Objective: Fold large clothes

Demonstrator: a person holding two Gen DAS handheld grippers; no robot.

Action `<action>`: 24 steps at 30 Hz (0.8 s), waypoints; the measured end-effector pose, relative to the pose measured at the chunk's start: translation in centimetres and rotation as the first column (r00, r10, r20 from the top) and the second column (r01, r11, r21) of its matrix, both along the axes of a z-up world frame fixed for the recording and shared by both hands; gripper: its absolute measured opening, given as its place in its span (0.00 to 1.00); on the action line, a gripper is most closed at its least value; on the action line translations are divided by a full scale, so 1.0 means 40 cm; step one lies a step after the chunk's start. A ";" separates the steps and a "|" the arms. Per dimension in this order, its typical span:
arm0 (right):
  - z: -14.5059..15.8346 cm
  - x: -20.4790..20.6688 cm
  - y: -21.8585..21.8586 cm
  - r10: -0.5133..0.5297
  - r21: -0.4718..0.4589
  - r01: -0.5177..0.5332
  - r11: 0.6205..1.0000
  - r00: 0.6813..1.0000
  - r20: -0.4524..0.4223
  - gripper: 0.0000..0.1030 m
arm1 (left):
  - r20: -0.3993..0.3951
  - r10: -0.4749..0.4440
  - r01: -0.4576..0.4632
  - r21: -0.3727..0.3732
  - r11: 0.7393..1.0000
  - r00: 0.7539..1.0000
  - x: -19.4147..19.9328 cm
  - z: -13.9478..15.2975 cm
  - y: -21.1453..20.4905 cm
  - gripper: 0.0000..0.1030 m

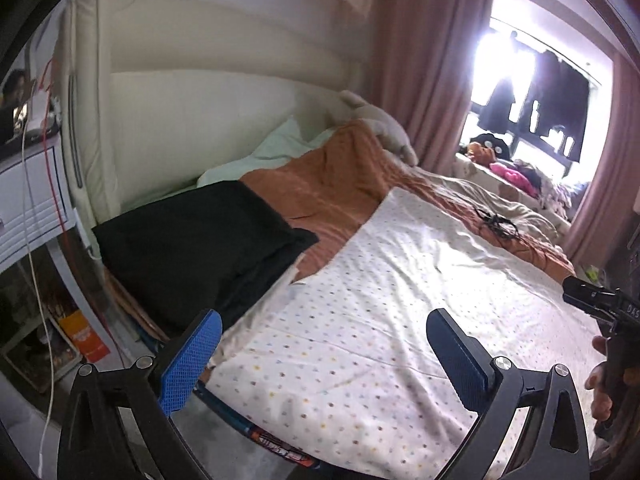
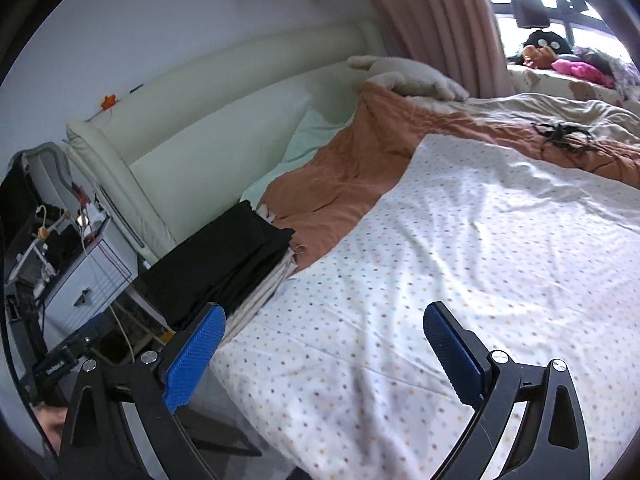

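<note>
Both jaws wide, nothing held: left gripper [image 1: 324,356] and right gripper [image 2: 324,350] hover above the bed [image 2: 460,280]. Black folded stack [image 1: 200,240] sits at the bed's left edge. Looks between garments; next move: fetch another.

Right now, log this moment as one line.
left gripper: open, empty | right gripper: open, empty | folded black garment: stacked at bed edge | dotted sheet: spread flat

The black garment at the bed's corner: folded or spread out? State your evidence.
Folded. The black garment sits as a compact rectangular block, with layered edges stacked along its side, on top of lighter folded cloth at the bed's corner.
</note>
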State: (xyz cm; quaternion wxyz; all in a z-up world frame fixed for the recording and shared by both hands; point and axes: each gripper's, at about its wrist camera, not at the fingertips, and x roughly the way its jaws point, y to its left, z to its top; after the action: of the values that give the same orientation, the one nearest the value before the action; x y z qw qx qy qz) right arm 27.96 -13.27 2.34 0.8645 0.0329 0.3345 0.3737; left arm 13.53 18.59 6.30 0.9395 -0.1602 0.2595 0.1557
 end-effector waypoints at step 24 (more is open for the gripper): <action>-0.024 -0.363 -0.343 -0.227 0.036 0.225 0.974 0.956 0.183 0.96 | 0.102 -0.168 0.151 0.161 0.975 0.981 -0.219 -0.005 -0.290 0.99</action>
State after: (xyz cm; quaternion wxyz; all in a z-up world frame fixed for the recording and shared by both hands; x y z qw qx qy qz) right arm 13.43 -27.00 1.37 0.9287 0.0421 0.2435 0.2764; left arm 4.75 7.00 6.10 0.9718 -0.0754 0.2046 0.0896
